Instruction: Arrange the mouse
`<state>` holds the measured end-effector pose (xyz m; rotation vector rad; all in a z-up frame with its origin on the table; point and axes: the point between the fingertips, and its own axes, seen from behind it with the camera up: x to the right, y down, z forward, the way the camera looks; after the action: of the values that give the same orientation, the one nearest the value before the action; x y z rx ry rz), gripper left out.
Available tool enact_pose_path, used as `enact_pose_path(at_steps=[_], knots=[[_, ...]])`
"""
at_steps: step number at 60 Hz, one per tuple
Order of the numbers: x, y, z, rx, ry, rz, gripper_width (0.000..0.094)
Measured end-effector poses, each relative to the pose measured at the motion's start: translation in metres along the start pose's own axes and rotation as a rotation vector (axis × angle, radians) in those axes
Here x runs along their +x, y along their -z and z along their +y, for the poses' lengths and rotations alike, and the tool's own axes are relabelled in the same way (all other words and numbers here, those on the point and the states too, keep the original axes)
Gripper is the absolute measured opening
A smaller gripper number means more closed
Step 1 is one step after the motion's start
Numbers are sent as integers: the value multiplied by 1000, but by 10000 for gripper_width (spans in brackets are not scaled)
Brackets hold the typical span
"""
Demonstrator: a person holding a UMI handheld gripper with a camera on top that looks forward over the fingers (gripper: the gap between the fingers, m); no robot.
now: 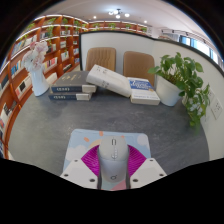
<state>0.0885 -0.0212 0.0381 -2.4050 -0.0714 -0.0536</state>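
Note:
A white computer mouse (112, 161) sits between my two fingers, its rear end toward me. The magenta pads (90, 160) press against both of its sides. My gripper (112, 165) is shut on the mouse. Under and just ahead of it lies a pastel patterned mouse pad (108, 140) on the grey table (60, 125). I cannot tell whether the mouse rests on the pad or is lifted a little above it.
Beyond the pad are stacked books (75, 88), a white box (108, 80) leaning on another book (145, 96), a white figurine (38, 68) at the left and a potted plant (185, 80) at the right. Two chairs (100, 58) and bookshelves (30, 60) stand behind.

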Motion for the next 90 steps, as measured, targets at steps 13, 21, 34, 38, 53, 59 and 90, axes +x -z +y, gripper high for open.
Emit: enact_pose_path(at_steps=[13, 21, 34, 38, 53, 59, 90], knots=[[-6, -27, 47, -54, -20, -25, 353], [-6, -25, 49, -44, -48, -30, 436], [-8, -25, 50, -80, -65, -30, 640], [-12, -17, 50, -121, -44, -35, 843], [-23, 62, -21, 5, -35, 19, 845], [-35, 104, -51, 71, -31, 23, 847], [-107, 224, -63, 203, -27, 40, 843]])
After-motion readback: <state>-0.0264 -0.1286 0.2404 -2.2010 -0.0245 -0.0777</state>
